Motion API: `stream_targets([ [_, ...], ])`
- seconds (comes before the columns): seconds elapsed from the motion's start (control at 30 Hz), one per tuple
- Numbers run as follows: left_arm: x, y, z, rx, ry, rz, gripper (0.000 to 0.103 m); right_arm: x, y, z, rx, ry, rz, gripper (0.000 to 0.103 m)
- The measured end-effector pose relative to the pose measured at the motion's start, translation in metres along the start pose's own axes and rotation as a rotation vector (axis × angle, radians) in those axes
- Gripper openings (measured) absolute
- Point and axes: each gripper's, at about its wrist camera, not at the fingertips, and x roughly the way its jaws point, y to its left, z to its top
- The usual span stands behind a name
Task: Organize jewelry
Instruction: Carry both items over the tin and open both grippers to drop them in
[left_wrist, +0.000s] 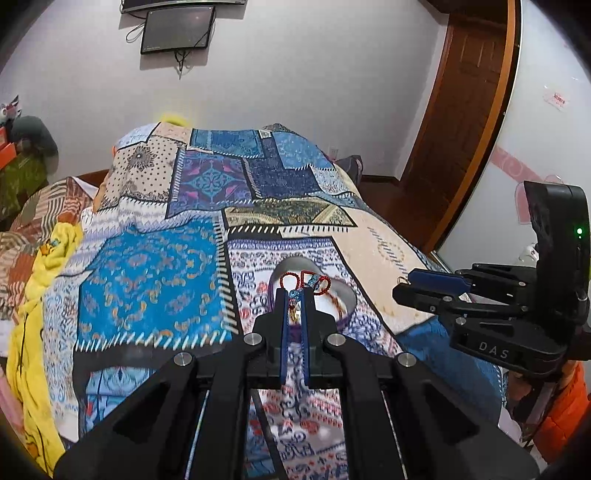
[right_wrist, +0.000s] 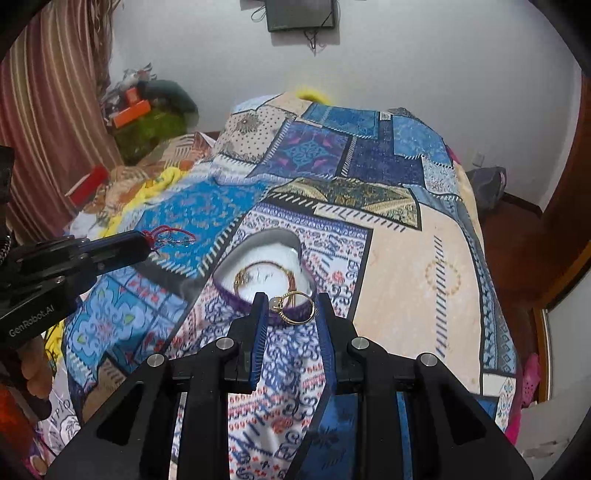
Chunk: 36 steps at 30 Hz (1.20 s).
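Support surface: a bed covered by a patchwork quilt (right_wrist: 399, 236) in blue, navy, cream and purple panels. Just ahead of the right gripper's (right_wrist: 291, 308) fingertips, a heart-shaped box (right_wrist: 236, 258) with a purple wall and white lining rests directly on the quilt. Farther off to that gripper's left, a yellow blanket (left_wrist: 40, 295) lies bunched along the quilt's edge, with a striped orange-brown cover (left_wrist: 33, 221) beyond it.

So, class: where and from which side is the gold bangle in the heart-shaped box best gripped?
Grip the gold bangle across its thin rim at the exposed far arc, coming straight down from above. It lies flat inside the heart-shaped box, whose walls block any sideways approach.
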Motion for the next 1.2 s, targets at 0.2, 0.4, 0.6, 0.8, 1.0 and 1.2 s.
stream_targets([
  [0.2,0.017,0.0,0.01,0.011,0.002,-0.016,0.004,0.013,-0.002,0.008,-0.001,-0.005,0.012,0.023],
  [0.4,0.041,0.0,0.014,0.021,0.026,-0.03,0.004,0.028,-0.001,0.014,-0.013,0.008,0.031,0.023],
  [0.6,0.067,0.007,0.014,-0.005,0.073,-0.059,0.004,0.044,0.002,0.015,-0.037,0.038,0.045,0.023],
  [0.8,0.087,0.012,0.012,-0.012,0.114,-0.08,0.004,0.061,-0.001,0.014,-0.041,0.09,0.071,0.023],
  [1.0,0.102,0.01,0.01,0.004,0.145,-0.082,0.004,0.068,0.0,0.012,-0.056,0.114,0.094,0.023],
  [1.2,0.113,0.013,0.009,-0.01,0.173,-0.079,0.004,0.075,0.001,0.01,-0.072,0.134,0.092,0.024],
])
